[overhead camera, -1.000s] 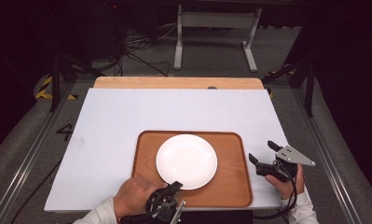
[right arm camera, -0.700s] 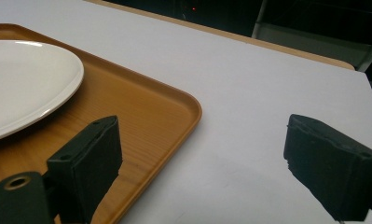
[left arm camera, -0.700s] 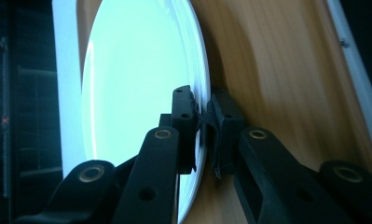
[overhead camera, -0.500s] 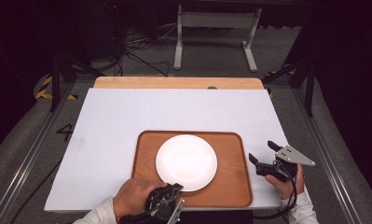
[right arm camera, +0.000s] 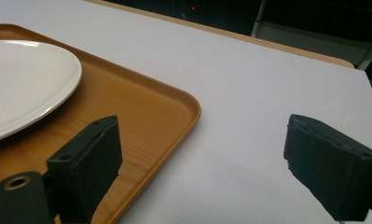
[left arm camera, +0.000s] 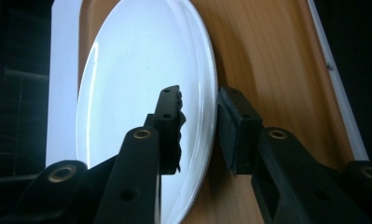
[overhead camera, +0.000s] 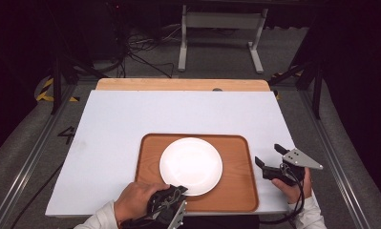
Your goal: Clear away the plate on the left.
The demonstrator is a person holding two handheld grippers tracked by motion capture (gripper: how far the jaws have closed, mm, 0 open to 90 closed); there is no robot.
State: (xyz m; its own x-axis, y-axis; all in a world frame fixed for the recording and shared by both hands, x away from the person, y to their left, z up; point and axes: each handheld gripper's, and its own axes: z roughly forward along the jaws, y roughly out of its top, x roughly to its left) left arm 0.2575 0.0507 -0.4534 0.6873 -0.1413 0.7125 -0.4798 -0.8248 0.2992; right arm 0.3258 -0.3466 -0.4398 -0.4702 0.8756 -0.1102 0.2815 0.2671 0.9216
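Now the left gripper [left arm camera: 197,126] straddles the near rim of the white plate [overhead camera: 190,165] on the wooden tray [overhead camera: 240,191]; its jaws have just been opening and no longer pinch it. Beside the tray, the right gripper [overhead camera: 270,162] gapes empty.

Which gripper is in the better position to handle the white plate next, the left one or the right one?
Probably the left. The left gripper has its jaws on either side of the white plate's near rim; they have just been opening. The right gripper waits open beside the tray, apart from the plate.
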